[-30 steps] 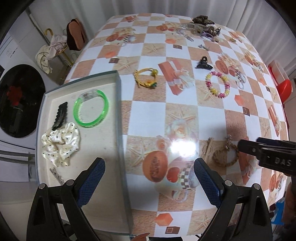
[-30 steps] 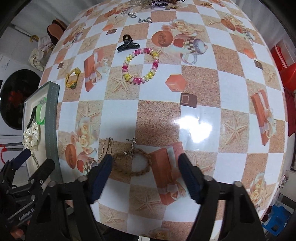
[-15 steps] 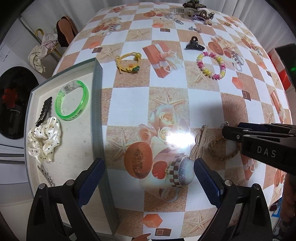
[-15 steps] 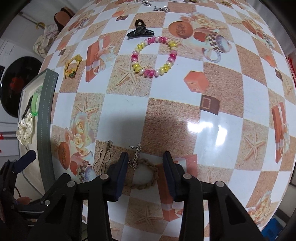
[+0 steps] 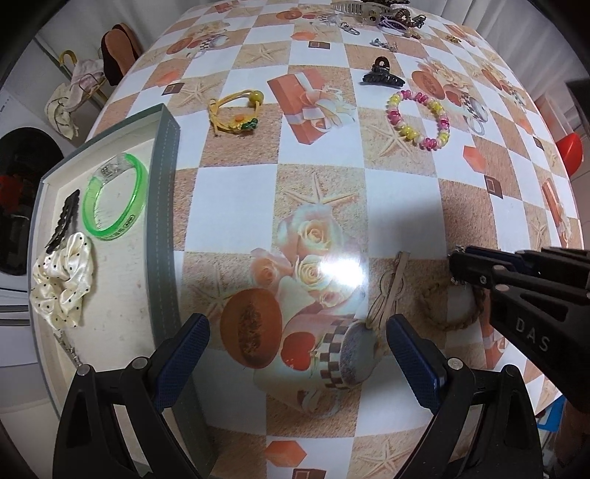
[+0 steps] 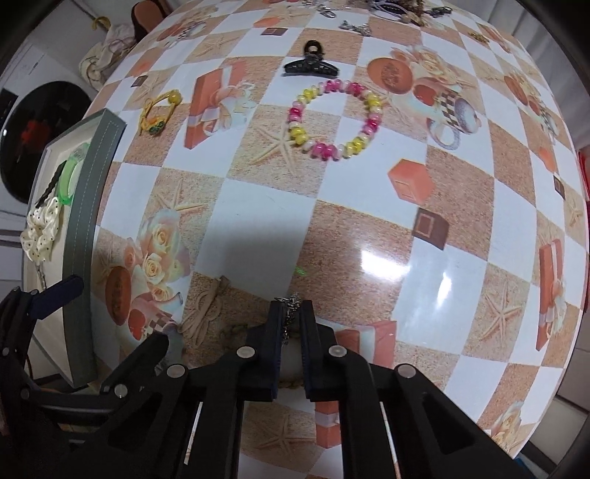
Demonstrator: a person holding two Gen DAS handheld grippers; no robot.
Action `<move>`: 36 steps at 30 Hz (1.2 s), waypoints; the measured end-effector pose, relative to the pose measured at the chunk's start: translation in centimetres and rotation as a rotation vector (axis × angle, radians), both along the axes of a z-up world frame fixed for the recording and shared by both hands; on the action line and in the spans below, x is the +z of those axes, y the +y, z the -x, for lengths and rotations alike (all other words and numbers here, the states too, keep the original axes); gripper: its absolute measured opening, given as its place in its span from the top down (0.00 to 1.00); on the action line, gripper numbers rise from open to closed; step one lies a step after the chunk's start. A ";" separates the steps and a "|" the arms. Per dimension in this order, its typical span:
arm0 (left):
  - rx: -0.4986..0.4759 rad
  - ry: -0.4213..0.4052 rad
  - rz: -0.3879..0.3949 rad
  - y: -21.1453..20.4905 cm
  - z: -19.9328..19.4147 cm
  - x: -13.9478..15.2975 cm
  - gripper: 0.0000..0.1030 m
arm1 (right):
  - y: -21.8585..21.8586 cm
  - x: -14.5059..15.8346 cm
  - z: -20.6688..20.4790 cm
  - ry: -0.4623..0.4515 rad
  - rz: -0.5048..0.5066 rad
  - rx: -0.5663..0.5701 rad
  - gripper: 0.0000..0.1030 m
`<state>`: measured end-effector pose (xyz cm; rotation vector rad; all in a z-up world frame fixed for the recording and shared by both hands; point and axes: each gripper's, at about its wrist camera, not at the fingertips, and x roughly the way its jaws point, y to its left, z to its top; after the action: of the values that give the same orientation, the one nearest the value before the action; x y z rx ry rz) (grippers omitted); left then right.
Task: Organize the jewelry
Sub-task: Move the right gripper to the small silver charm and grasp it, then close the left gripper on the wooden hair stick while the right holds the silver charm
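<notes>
My right gripper points down at the table and is shut on the metal chain of a braided rope bracelet. The bracelet's loop lies on the tablecloth under its fingers. In the left wrist view the same right gripper comes in from the right over the rope bracelet. A beige hair clip lies just left of it. My left gripper is open above the tablecloth with nothing between its fingers. The grey tray at its left holds a green bangle, a black clip and a cream scrunchie.
Further back lie a yellow hair tie, a black claw clip and a pink and yellow bead bracelet. A heap of several more pieces sits at the far edge. A round black appliance door is left of the table.
The right jaws went from wide apart to shut on the rope bracelet's chain. The left gripper sank lower and shifted right, away from the tray.
</notes>
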<state>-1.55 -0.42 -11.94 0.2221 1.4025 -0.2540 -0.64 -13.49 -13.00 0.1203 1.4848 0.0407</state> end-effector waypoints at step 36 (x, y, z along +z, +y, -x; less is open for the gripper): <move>-0.167 0.024 0.076 -7.8 -2.1 -0.7 0.89 | -7.9 2.7 1.8 -0.030 -0.103 -0.225 0.91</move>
<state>0.60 -8.22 -12.62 0.2751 1.3968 -0.4485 -2.46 -21.38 -10.31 0.3682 1.4319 -0.0631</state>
